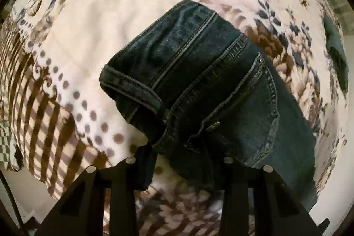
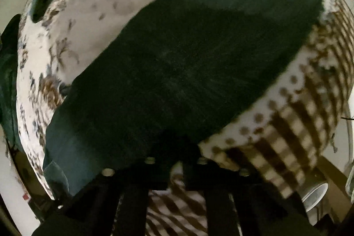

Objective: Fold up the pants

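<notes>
While my left gripper looks down on the bed, the jeans lie on the floral blanket, waistband and back pocket toward me, the rolled hem end pointing away up-left. The long axis runs diagonally from lower right to upper left. My left fingers stand spread, one either side of the waistband corner; denim sits between them, though I cannot tell whether they touch it. A second dark garment lies at the right edge.

Through my right wrist camera, blurred by motion, the jeans fill the frame as a dark slab running from lower left to upper right across the blanket. My right gripper meets the near edge of the cloth; the fingers look close together, probably pinching denim. Both grippers sit at the near edge, so I judge the fold goes away from me.
</notes>
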Demonstrator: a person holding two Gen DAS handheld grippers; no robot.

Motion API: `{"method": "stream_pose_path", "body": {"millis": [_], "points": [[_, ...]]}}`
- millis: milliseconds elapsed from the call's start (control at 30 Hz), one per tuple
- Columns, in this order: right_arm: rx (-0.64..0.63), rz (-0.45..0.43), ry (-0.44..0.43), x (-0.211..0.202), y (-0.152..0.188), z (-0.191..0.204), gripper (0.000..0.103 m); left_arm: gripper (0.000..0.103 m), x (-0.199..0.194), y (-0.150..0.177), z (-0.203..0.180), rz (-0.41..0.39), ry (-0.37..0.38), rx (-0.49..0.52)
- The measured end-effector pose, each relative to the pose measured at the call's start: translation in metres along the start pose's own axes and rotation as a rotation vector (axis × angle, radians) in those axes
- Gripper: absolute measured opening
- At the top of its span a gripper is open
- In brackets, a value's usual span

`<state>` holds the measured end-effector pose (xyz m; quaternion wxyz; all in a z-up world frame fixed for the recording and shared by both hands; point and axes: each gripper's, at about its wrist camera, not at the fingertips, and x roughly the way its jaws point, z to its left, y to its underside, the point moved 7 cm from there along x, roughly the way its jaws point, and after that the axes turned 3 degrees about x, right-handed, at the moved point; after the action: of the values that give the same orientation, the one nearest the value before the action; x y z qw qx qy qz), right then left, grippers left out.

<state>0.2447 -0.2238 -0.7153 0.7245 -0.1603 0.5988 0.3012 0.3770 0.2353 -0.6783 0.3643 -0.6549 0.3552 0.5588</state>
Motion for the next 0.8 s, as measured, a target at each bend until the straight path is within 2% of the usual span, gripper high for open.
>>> {"method": "stream_pose_path", "body": {"millis": [133,233,300,333,367,400,433,467,500,533,633,800], "points": [[-0.001,0.055,0.039,0.025,0.003,-0.019,0.004,0.035,0.019,0.001,0.013,0.052,0.012,-0.035],[0.014,0.09,0.021,0.037,-0.004,-0.023,0.005,0.038,0.006,-0.001,0.005,0.034,0.012,0.026],[-0.019,0.132,0.015,0.036,-0.006,-0.024,0.007,0.037,-0.011,0.005,0.001,0.025,0.0,0.046],[-0.029,0.153,-0.01,0.03,-0.006,-0.025,0.008,0.038,-0.021,0.008,-0.003,0.016,-0.023,0.063],[-0.035,0.162,-0.026,0.025,-0.006,-0.027,0.014,0.038,-0.029,0.012,-0.012,0.006,-0.02,0.089],[-0.048,0.159,-0.035,0.016,-0.007,-0.031,0.022,0.044,-0.037,0.016,-0.024,-0.011,-0.008,0.124],[-0.057,0.143,-0.053,0.008,-0.008,-0.034,0.048,0.059,-0.044,0.021,-0.038,-0.033,-0.011,0.161],[-0.058,0.124,-0.078,0.0,-0.009,-0.037,0.072,0.066,-0.05,0.027,-0.058,-0.059,0.003,0.202],[-0.053,0.105,-0.107,-0.008,-0.01,-0.043,0.077,0.078,-0.055,0.034,-0.082,-0.098,0.02,0.245],[-0.043,0.09,-0.134,-0.017,-0.013,-0.051,0.077,0.087,-0.056,0.04,-0.1,-0.129,0.02,0.284],[0.007,0.031,-0.173,-0.042,-0.031,-0.083,0.077,0.097,-0.043,0.061,-0.149,-0.126,0.034,0.376],[0.178,-0.232,-0.138,-0.099,-0.119,-0.182,0.077,0.097,-0.013,0.105,-0.225,-0.15,-0.042,0.465]]}}
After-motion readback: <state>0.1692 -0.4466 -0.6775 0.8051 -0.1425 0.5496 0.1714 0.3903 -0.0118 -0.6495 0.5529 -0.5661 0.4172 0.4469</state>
